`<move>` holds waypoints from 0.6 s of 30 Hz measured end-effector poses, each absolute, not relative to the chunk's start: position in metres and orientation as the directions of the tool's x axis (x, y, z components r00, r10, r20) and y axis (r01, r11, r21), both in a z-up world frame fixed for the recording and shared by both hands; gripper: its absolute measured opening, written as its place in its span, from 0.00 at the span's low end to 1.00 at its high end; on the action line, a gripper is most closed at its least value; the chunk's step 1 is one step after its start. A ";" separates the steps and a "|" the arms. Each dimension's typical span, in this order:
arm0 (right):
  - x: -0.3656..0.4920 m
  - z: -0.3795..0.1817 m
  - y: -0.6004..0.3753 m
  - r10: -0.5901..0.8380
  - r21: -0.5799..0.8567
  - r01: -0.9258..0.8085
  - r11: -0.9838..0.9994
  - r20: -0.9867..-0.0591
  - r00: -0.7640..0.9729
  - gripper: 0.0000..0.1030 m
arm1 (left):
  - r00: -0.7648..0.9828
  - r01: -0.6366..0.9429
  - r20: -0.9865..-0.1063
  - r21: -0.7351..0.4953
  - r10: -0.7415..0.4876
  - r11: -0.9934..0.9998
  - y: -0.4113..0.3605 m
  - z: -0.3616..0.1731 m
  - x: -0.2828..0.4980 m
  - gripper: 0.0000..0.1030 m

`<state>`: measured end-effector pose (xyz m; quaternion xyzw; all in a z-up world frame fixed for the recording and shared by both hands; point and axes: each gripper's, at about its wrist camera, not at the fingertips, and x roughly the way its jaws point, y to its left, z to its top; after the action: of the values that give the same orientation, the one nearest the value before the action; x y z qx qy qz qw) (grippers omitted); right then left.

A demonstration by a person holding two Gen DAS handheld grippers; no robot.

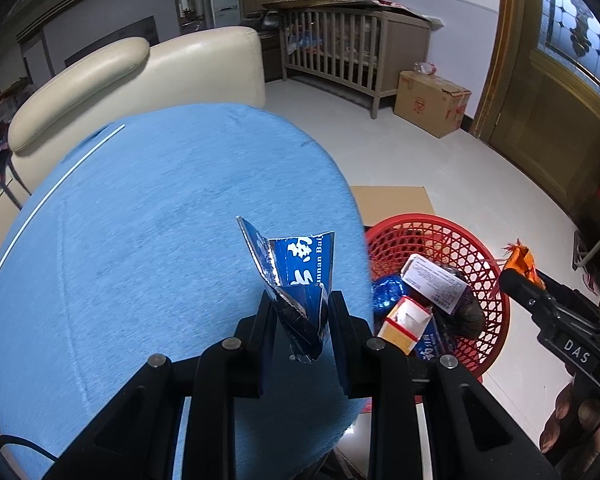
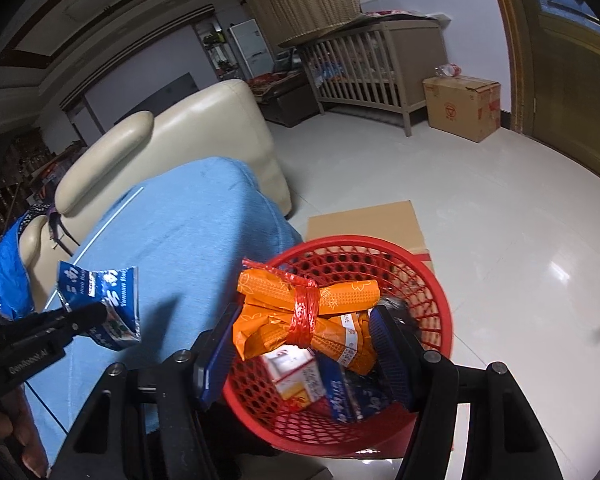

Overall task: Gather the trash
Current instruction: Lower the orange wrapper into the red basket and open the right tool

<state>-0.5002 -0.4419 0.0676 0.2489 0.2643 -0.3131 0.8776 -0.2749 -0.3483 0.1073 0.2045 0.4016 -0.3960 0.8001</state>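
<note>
- My left gripper [image 1: 300, 312] had its jaws closed on a torn blue foil wrapper [image 1: 296, 268] with white letters. I pinched it at its lower, crumpled end, so the wide printed part stood up in front of the jaws and I could see it well.
- The wrapper was in the air above the blue cloth surface [image 1: 140, 220], near the edge that faces the basket. It was not yet over the basket.
- My right gripper [image 2: 304, 328] held an orange paper bundle [image 2: 300, 312] tied with a red plastic string [image 2: 306, 312]. The jaws stood about half open, because the bundle is thick, and the pads pressed it from both sides.
- I held the bundle directly above the red plastic basket [image 2: 432, 300], so that it would fall inside when I let it go.
- The basket stood on the floor, just beside the blue surface, and partly on a flat piece of cardboard [image 2: 364, 224]. I think it was put there so trash from the surface has only a short way to travel.
- Inside the basket already lay a white box [image 1: 436, 284], a small yellow and white carton [image 1: 404, 320] and some blue wrappers, so a part of the collecting seemed done.
- My judgement was that the right bundle should drop first, then the left wrapper should follow it.
</note>
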 end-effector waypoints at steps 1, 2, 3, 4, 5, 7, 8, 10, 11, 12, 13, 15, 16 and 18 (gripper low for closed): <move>-0.503 0.066 -0.443 -0.421 0.270 0.686 0.676 -0.623 0.660 0.66 | 0.362 0.801 -0.805 0.011 -0.470 0.599 -0.351 0.107 -0.277 0.26; -0.505 0.065 -0.445 -0.421 0.271 0.689 0.672 -0.625 0.657 0.66 | 0.358 0.805 -0.805 0.010 -0.473 0.593 -0.354 0.107 -0.279 0.26; -0.506 0.064 -0.447 -0.423 0.271 0.692 0.669 -0.627 0.654 0.66 | 0.355 0.810 -0.806 0.011 -0.475 0.587 -0.357 0.108 -0.281 0.26; -0.508 0.064 -0.448 -0.427 0.268 0.697 0.666 -0.628 0.650 0.66 | 0.352 0.813 -0.805 0.010 -0.477 0.582 -0.359 0.108 -0.282 0.26; -0.509 0.064 -0.448 -0.429 0.267 0.698 0.664 -0.629 0.648 0.66 | 0.348 0.817 -0.805 0.009 -0.480 0.576 -0.360 0.108 -0.283 0.26; -0.511 0.062 -0.452 -0.432 0.266 0.703 0.659 -0.632 0.644 0.66 | 0.338 0.824 -0.806 0.004 -0.487 0.566 -0.365 0.109 -0.287 0.26; -0.513 0.062 -0.453 -0.436 0.262 0.707 0.657 -0.633 0.640 0.66 | 0.333 0.828 -0.806 0.001 -0.490 0.561 -0.367 0.109 -0.287 0.26; -0.514 0.061 -0.457 -0.440 0.259 0.711 0.653 -0.635 0.635 0.66 | 0.327 0.835 -0.805 0.002 -0.495 0.550 -0.373 0.110 -0.291 0.26; -0.514 0.061 -0.458 -0.440 0.258 0.714 0.651 -0.638 0.632 0.66 | 0.324 0.838 -0.805 0.000 -0.497 0.546 -0.375 0.111 -0.292 0.26; -0.515 0.060 -0.460 -0.441 0.257 0.716 0.649 -0.640 0.629 0.66 | 0.321 0.840 -0.805 -0.002 -0.499 0.542 -0.378 0.111 -0.293 0.26; -0.516 0.059 -0.462 -0.442 0.255 0.718 0.647 -0.642 0.626 0.66 | 0.320 0.843 -0.804 0.000 -0.501 0.538 -0.380 0.112 -0.295 0.26; -0.517 0.055 -0.465 -0.440 0.251 0.722 0.644 -0.651 0.619 0.66 | 0.314 0.847 -0.805 -0.001 -0.504 0.531 -0.384 0.112 -0.297 0.26; -0.518 0.054 -0.465 -0.439 0.249 0.724 0.644 -0.654 0.616 0.66 | 0.311 0.851 -0.806 -0.001 -0.504 0.526 -0.386 0.112 -0.299 0.26; -0.519 0.051 -0.467 -0.436 0.249 0.725 0.642 -0.659 0.613 0.66 | 0.307 0.855 -0.807 0.000 -0.505 0.519 -0.390 0.111 -0.302 0.26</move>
<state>-0.5189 -0.4669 0.0511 0.2554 0.2828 -0.3373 0.8609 -0.3015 -0.3904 0.1115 0.2217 0.3941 -0.4374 0.7773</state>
